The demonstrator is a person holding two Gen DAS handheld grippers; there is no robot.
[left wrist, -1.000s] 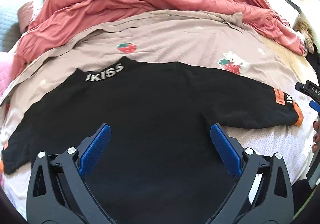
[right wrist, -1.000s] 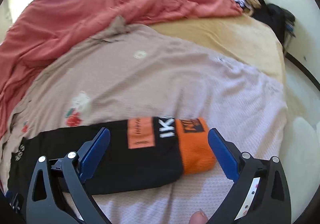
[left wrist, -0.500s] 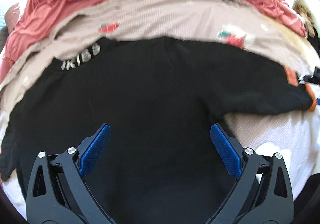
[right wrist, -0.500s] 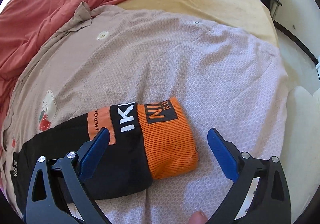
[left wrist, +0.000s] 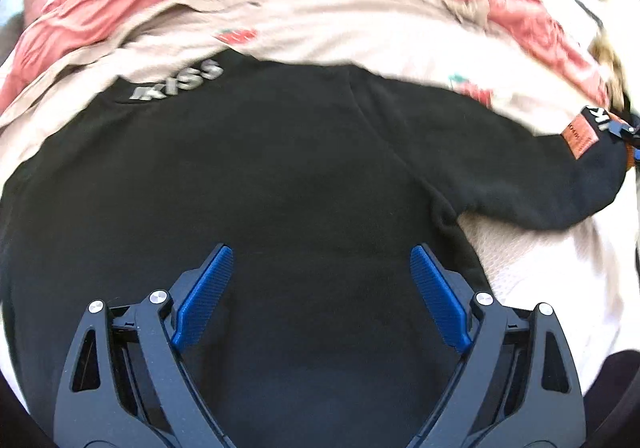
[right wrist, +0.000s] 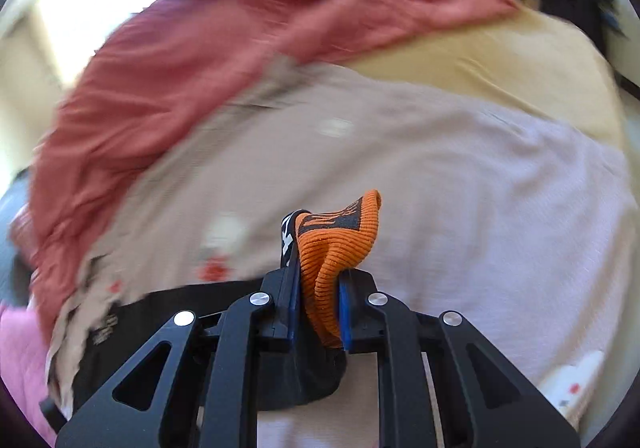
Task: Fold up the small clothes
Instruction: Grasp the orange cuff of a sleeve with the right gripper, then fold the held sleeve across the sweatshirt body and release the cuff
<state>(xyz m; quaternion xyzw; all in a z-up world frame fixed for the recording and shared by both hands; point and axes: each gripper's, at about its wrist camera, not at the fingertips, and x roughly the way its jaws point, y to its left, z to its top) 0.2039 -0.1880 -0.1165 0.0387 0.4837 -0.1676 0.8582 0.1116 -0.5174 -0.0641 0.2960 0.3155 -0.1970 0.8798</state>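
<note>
While the left gripper [left wrist: 320, 288] hangs low in the left view with fingers [left wrist: 202, 296] spread wide, the black top [left wrist: 280, 188] lies flat across mid-frame on the bed [left wrist: 540, 268], probably waiting to be pinned. Centre-bottom of the right view, the right gripper [right wrist: 318, 308] pinches the orange cuff [right wrist: 340, 236], likely to fold that sleeve inward.

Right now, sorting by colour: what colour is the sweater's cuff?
Orange ribbed cuff, clearest in the right wrist view.
</note>
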